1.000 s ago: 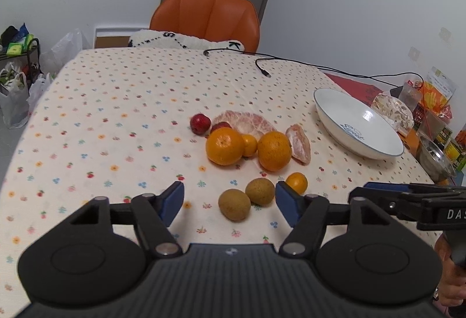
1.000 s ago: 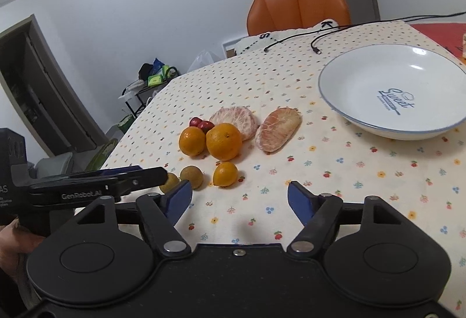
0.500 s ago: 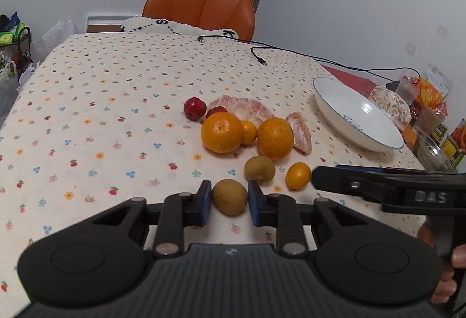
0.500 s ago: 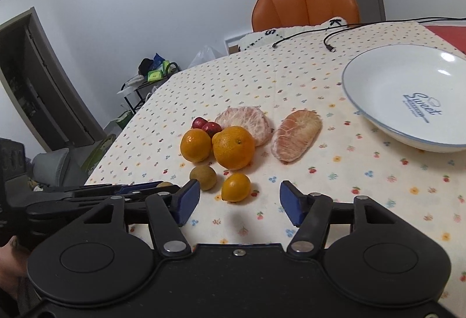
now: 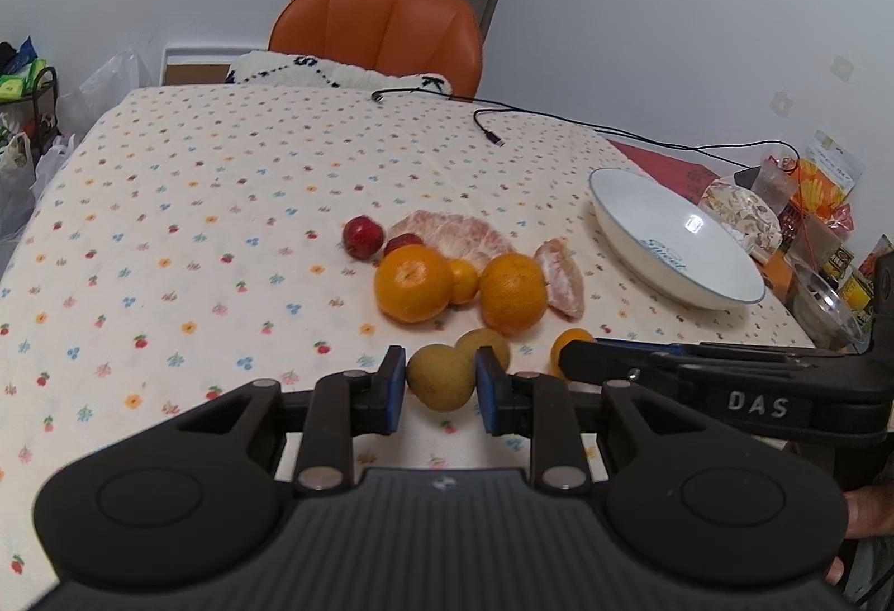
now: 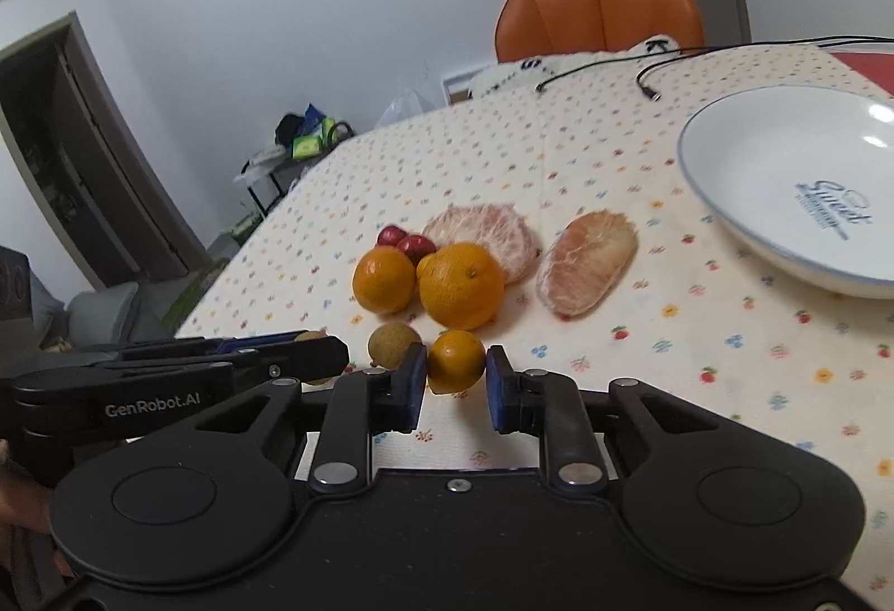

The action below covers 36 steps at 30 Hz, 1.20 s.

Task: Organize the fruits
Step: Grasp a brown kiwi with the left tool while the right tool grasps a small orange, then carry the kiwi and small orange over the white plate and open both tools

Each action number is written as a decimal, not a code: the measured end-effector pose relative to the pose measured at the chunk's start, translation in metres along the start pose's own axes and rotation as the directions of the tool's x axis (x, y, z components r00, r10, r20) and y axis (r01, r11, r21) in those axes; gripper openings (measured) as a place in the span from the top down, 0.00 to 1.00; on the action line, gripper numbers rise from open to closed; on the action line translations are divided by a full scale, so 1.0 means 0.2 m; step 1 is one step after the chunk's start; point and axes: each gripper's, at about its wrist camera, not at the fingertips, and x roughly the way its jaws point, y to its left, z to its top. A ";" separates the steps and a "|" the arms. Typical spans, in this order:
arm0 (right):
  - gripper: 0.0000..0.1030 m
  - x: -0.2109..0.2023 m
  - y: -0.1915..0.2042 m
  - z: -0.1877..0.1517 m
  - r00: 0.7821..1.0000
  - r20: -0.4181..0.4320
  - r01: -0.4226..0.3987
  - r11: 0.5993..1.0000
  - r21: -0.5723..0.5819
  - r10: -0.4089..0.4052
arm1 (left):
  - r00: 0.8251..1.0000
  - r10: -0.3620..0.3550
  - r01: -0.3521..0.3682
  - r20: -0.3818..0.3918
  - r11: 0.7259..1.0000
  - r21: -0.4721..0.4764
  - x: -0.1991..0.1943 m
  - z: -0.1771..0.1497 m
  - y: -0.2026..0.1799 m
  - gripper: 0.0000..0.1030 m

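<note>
My left gripper point(image 5: 438, 390) is shut on a brown kiwi point(image 5: 441, 376) near the front of the fruit cluster. A second kiwi point(image 5: 487, 344) lies just behind it. My right gripper point(image 6: 453, 382) is shut on a small orange point(image 6: 455, 359), low over the tablecloth. Behind them sit two large oranges point(image 6: 384, 279) point(image 6: 461, 284), two red plums point(image 6: 416, 245), and two peeled pomelo pieces point(image 6: 480, 236) point(image 6: 589, 270). Another small orange point(image 5: 464, 280) is wedged between the large ones. The white bowl point(image 6: 698, 186) stands empty to the right.
A floral tablecloth point(image 5: 195, 219) covers the table. Black cables point(image 5: 491, 130) trail across the far side. An orange chair point(image 5: 380, 29) stands behind. Snack packets and a metal bowl point(image 5: 827, 298) crowd the right edge. A hand point(image 5: 866, 516) holds the right tool.
Both grippers moved forward to the fruit and went from wide open to shut: the left on the near kiwi first, then the right on the small orange.
</note>
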 end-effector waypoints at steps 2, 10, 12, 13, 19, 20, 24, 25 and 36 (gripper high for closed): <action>0.80 -0.04 -0.02 0.01 1.000 0.022 0.002 1.000 0.010 -0.002 | 1.000 -0.009 0.009 0.008 1.000 0.009 0.00 0.01 -0.03 0.76; 0.80 -0.17 -0.10 0.03 0.996 0.084 0.017 0.999 0.042 -0.021 | 0.999 -0.044 0.042 0.026 0.998 0.052 0.01 0.06 -0.15 0.76; 0.80 -0.20 -0.12 0.04 0.995 0.096 0.025 0.999 0.048 -0.029 | 0.998 -0.050 0.048 0.029 0.997 0.062 0.02 0.08 -0.17 0.76; 0.80 -0.21 -0.13 0.04 0.994 0.102 0.028 0.998 0.052 -0.034 | 0.998 -0.054 0.052 0.031 0.996 0.068 0.02 0.09 -0.19 0.76; 0.80 -0.28 -0.18 0.06 0.989 0.133 0.053 0.996 0.067 -0.062 | 0.996 -0.081 0.077 0.041 0.992 0.099 0.05 0.14 -0.28 0.76; 0.80 -0.29 -0.19 0.06 0.988 0.138 0.057 0.996 0.070 -0.067 | 0.995 -0.086 0.082 0.040 0.991 0.104 0.06 0.14 -0.29 0.76; 0.80 -0.33 -0.23 0.06 0.984 0.155 0.074 0.994 0.083 -0.086 | 0.994 -0.106 0.100 0.038 0.988 0.121 0.09 0.16 -0.35 0.76; 0.80 -0.34 -0.25 0.07 0.983 0.159 0.076 0.993 0.085 -0.089 | 0.993 -0.108 0.103 0.036 0.987 0.124 0.10 0.16 -0.37 0.76; 0.80 -0.45 -0.44 0.08 0.970 0.200 0.116 0.984 0.133 -0.141 | 0.992 -0.128 0.122 0.023 0.980 0.160 0.20 0.21 -0.53 0.76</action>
